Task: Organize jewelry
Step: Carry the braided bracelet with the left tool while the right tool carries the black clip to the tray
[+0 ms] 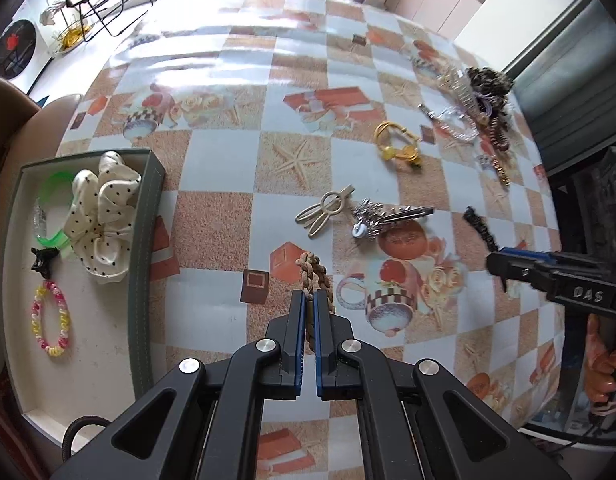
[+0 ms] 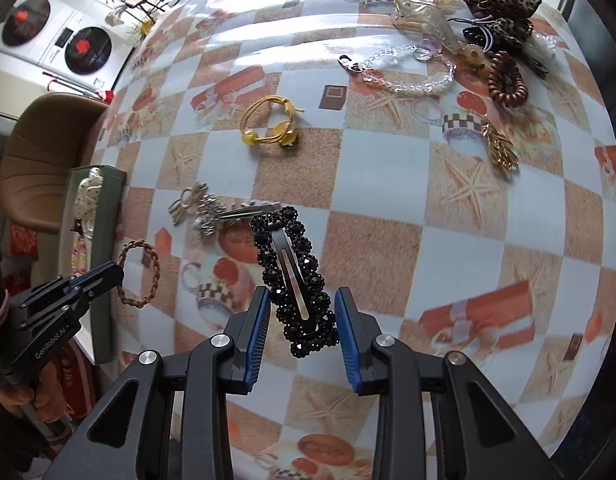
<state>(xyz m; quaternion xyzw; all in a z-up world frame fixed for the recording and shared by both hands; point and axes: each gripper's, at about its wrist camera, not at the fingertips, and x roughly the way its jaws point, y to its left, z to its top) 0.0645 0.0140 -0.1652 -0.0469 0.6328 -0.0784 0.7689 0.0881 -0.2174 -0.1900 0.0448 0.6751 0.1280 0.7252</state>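
Observation:
My left gripper (image 1: 309, 296) is shut on a braided brown hair tie (image 1: 317, 272), which hangs above the checked tablecloth; the right wrist view shows the tie (image 2: 142, 272) looping out of that gripper (image 2: 108, 276). My right gripper (image 2: 302, 294) is shut on the lower end of a black beaded hair clip (image 2: 292, 264), held off the table. In the left wrist view the clip (image 1: 481, 228) sticks out of the right gripper (image 1: 495, 264). A green-walled box (image 1: 148, 200) at the left holds a white dotted scrunchie (image 1: 102, 212), a green bangle (image 1: 52, 184), a small black claw clip (image 1: 44, 258) and a pink-yellow spiral tie (image 1: 52, 320).
Loose on the table lie a yellow hair tie (image 1: 397, 144), a pale metal clip (image 1: 327, 208), silver hairpins (image 1: 387, 216) and a far-right heap (image 2: 495, 20) of scrunchies, beads and coils. A brown chair (image 2: 40, 152) stands by the table's left edge.

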